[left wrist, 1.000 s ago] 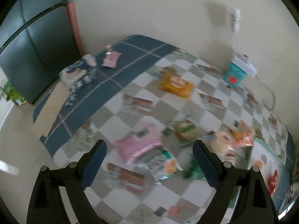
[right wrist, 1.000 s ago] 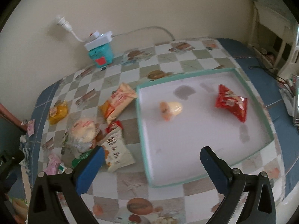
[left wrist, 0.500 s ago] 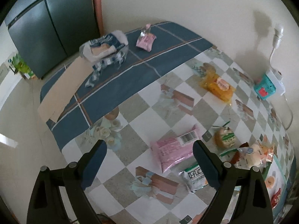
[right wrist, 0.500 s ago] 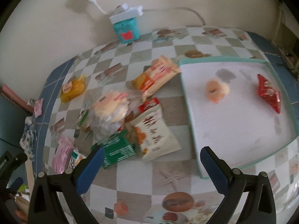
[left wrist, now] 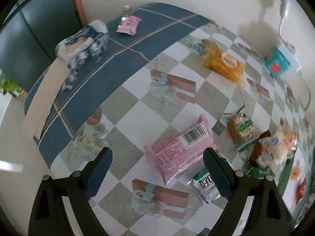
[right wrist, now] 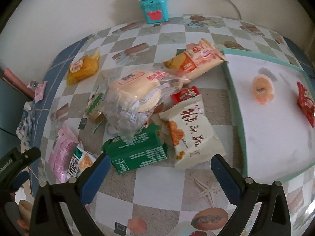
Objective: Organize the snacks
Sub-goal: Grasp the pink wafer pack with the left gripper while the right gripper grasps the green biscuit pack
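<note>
Pink and glossy, the flat snack packet lies on the checked desk between my left jaws, its long axis slanting toward the far right corner, barcode end farthest from me. My left jaws stand wide apart, holding nothing. My right jaws gape too, empty, above a crinkly green packet and a cream pouch beside the white tray.

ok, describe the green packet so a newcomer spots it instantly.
Start at the teal-rimmed tray; left of it lies a snack pile. The green packet sits at its near edge, beside the cream bag, under the clear bread bag. Only solid green wrapper, white print.
</note>
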Motion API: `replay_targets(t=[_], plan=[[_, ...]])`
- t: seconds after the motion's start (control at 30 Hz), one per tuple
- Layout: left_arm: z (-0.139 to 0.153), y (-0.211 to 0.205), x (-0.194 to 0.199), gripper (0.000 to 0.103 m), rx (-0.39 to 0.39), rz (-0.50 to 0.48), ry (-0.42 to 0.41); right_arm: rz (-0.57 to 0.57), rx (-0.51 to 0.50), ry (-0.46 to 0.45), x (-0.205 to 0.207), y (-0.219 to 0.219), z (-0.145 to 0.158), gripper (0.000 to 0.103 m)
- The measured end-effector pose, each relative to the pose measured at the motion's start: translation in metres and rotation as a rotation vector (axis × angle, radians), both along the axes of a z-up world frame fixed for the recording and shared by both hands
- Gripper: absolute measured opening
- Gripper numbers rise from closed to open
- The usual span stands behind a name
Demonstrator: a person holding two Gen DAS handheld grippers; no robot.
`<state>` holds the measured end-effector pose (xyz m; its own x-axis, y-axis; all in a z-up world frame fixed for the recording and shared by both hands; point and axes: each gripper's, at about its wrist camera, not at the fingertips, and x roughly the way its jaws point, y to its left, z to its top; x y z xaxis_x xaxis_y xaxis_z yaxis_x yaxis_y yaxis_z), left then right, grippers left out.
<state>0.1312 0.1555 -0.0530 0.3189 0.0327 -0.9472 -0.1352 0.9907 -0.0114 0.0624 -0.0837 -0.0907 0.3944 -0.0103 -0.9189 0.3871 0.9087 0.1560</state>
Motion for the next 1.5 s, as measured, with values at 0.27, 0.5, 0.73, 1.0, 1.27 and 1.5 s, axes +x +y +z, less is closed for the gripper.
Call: replay_targets(t=[0.27,0.5,0.73,1.0,1.27,1.5], plan=[[-0.02,-0.02,0.012,0.094,0.033,-0.124,0.017,0.069,-0.037,0.016,0.015,0.016,-0.01,0.103],[-0.038,-0.026,0.022,0.094,0.024,-0.181,0.038,0.096,-0.055,0.035,0.024,0.023,-0.018,0.103],[-0.054,-0.025,0.032,0.094,0.037,-0.176,0.062,0.117,-0.11,0.05,0.031,0.029,-0.022,0.103],[-0.056,-0.018,0.038,0.093,0.027,-0.144,0.055,0.11,-0.135,0.042,0.031,0.029,-0.019,0.097],[-0.05,-0.022,0.032,0.047,-0.008,-0.134,0.044,0.136,-0.137,0.015,0.026,0.029,-0.012,0.073],[-0.046,-0.021,0.027,0.042,-0.006,-0.103,0.03,0.119,-0.077,0.014,0.021,0.02,-0.008,0.073]])
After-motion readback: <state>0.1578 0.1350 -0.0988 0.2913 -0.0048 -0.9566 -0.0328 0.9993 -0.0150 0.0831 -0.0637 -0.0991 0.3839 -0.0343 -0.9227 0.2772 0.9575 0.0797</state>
